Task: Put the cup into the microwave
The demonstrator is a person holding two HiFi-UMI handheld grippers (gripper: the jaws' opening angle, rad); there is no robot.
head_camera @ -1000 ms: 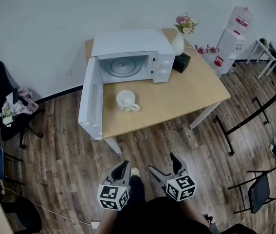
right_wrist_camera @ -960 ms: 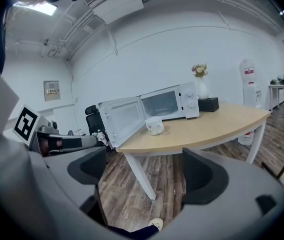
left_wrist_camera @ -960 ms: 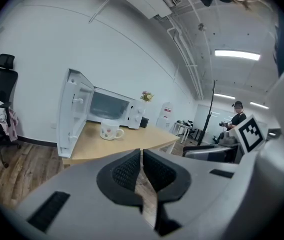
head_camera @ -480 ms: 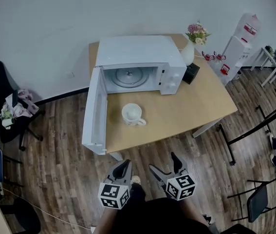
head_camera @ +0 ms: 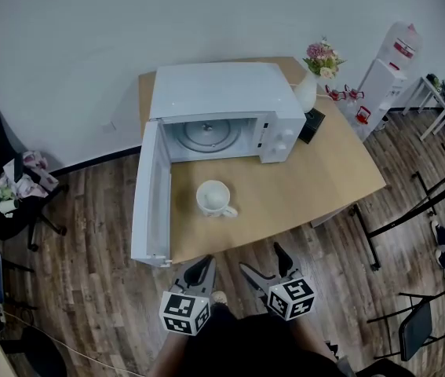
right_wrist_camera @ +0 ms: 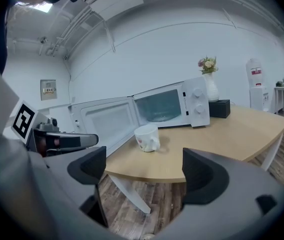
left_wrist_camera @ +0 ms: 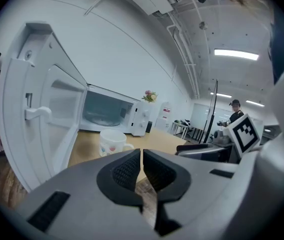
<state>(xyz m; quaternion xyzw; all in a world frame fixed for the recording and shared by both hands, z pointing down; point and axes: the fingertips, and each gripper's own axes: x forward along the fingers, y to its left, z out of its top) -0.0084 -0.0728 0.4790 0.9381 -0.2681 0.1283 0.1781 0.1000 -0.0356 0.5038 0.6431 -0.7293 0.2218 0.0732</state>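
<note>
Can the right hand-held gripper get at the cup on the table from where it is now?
Probably yes. The right hand-held gripper is open and the cup stands in the open on the table, with nothing between them; it must only advance past the table edge.

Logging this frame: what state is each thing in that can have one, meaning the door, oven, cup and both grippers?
microwave door: swung wide open
microwave: cavity holds only its glass plate
cup: upright on the table in front of the microwave, not held
left gripper: shut, holding nothing
right gripper: open, holding nothing
</note>
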